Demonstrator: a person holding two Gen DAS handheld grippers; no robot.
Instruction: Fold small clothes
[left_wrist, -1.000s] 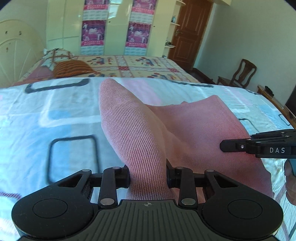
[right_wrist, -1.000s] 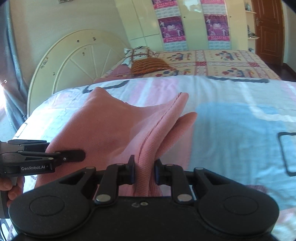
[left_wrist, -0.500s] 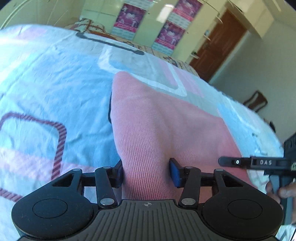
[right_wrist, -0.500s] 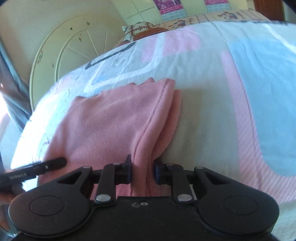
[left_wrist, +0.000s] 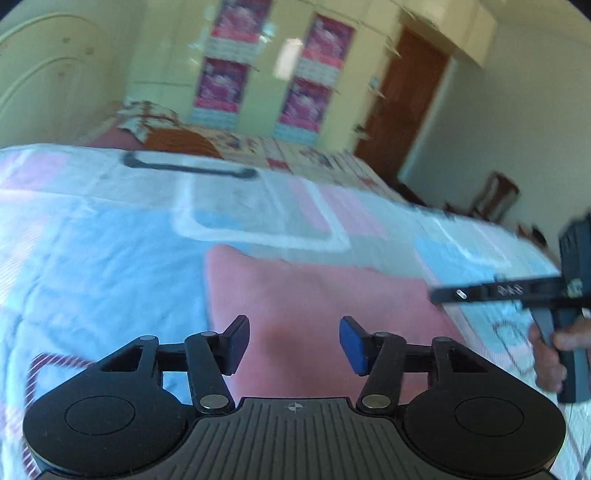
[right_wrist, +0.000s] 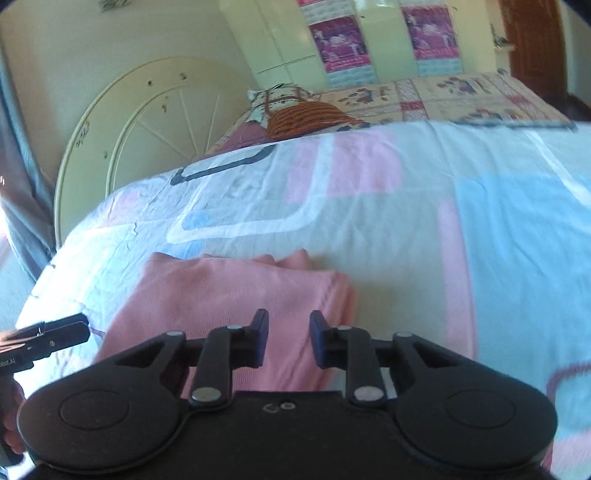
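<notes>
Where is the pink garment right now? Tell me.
The pink garment lies folded flat on the patterned bedsheet, low and centre in both wrist views, just beyond the open left gripper and right gripper, neither holding it.

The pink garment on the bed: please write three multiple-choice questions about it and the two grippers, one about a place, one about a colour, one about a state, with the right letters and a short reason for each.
1. Where does the pink garment lie?
A. on the patterned bedsheet
B. on the wooden chair
C. on the floor

2. What colour is the pad on the left gripper's right-hand finger?
A. red
B. blue
C. white

3. In what state is the right gripper?
A. shut on the garment
B. open, with no cloth between its fingers
C. shut on the bedsheet

Answers:
1 A: in both views the garment rests flat and folded on the sheet.
2 B: the left wrist view shows a blue pad on that finger.
3 B: the right wrist view shows a gap between the fingers, with the garment lying below them.
</notes>
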